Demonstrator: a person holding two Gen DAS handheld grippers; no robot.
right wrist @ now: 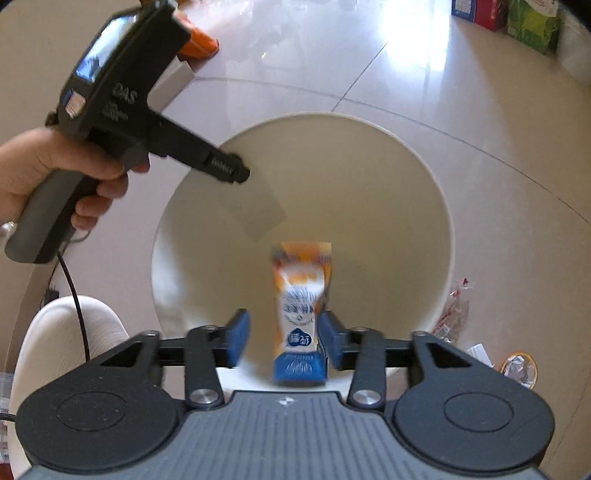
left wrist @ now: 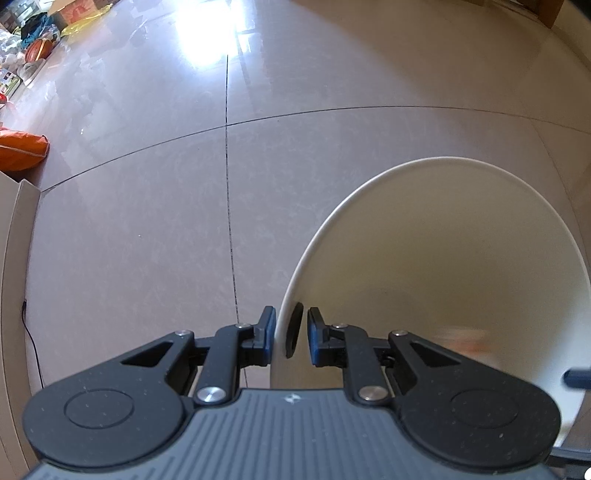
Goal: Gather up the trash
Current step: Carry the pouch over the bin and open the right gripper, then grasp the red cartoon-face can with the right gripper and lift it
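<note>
A white round bin stands on the tiled floor. My left gripper is shut on the bin's rim, one finger outside the wall and one inside. The right wrist view shows a hand holding that gripper at the rim's far left. My right gripper hangs open over the bin's mouth. An orange, white and blue drink carton, upright and motion-blurred, is between its fingers with a gap on the left side. The carton shows as an orange-white blur inside the bin.
To the right of the bin, the floor holds a clear wrapper, a white scrap and a foil cup liner. An orange bag and a cardboard box lie left. Boxes stand far right.
</note>
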